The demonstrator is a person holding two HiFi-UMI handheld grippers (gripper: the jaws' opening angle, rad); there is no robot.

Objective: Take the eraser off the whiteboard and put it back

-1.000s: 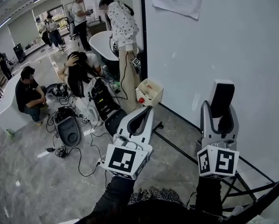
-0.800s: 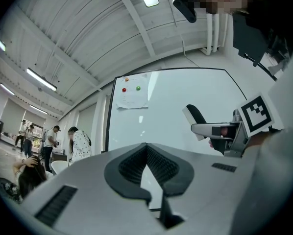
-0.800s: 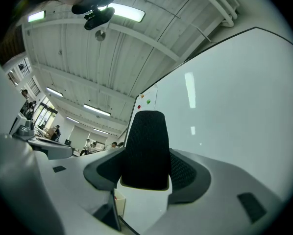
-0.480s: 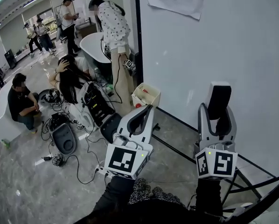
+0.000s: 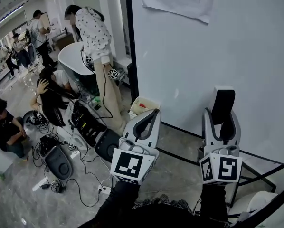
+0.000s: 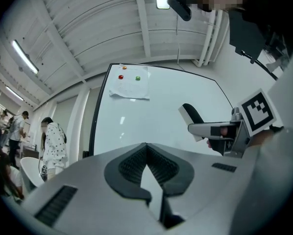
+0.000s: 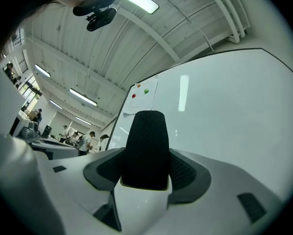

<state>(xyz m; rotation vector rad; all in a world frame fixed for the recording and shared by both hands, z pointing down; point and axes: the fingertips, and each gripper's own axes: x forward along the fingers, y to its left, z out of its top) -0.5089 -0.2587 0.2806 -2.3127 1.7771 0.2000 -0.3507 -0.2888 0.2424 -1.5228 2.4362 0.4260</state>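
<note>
Head view: we see one cream box (image 5: 143,107) on the floor at about eleven o'clock from the left tongs (image 5: 149,117), with something red inside that we cannot identify. We count two tongs, both held out forward and pointing toward twelve o'clock at the whiteboard (image 5: 227,42). The right tongs (image 5: 222,125) carry the one eraser (image 5: 223,102) upright, close to the board; we cannot tell whether it touches.

Left gripper view: the left jaws are closed together with nothing between them. At eleven o'clock a paper sheet (image 6: 130,87) on the board carries one red magnet (image 6: 121,77) and one green magnet (image 6: 138,78).

Right gripper view: the jaws are clamped on the eraser, its black felt facing us.
</note>
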